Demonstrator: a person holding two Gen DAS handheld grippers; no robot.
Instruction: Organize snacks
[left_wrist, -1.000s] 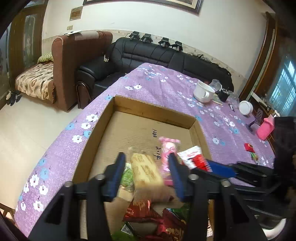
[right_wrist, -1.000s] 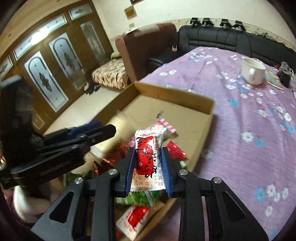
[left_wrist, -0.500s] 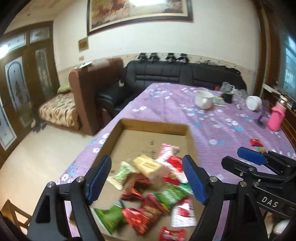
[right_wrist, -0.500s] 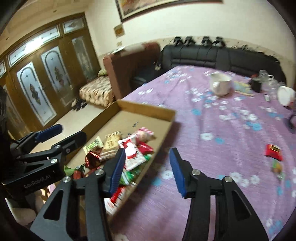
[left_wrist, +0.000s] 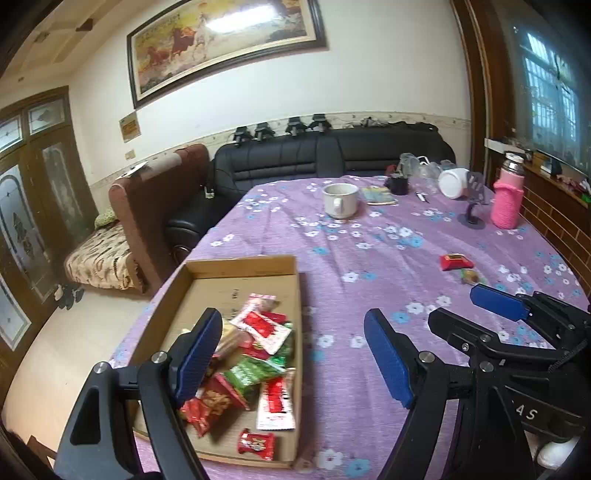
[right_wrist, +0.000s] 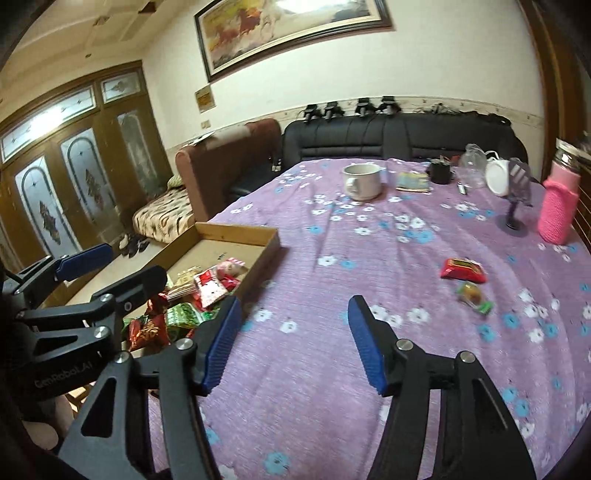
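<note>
A shallow cardboard box (left_wrist: 242, 266) (right_wrist: 236, 233) sits at the table's left edge with several red, green and white snack packets (left_wrist: 258, 354) (right_wrist: 207, 290) piled in its near half. A red packet (left_wrist: 456, 261) (right_wrist: 461, 271) and a small green-wrapped sweet (left_wrist: 469, 276) (right_wrist: 474, 297) lie loose on the purple cloth to the right. My left gripper (left_wrist: 291, 354) is open and empty, raised above the box's right side. My right gripper (right_wrist: 293, 341) is open and empty, above bare cloth right of the box.
On the purple flowered tablecloth (left_wrist: 369, 240), at the far end, stand a white mug (left_wrist: 340, 199) (right_wrist: 362, 181), a booklet (left_wrist: 378, 194), a dark cup (left_wrist: 399, 183), a white jar (left_wrist: 452, 182), a small purple stand (right_wrist: 515, 199) and a pink-sleeved bottle (left_wrist: 508, 197) (right_wrist: 557, 206). Sofas stand behind the table.
Both grippers opened, dropped their packets into the box, and pulled back and up. The right gripper swung right, away from the box and over the cloth.
</note>
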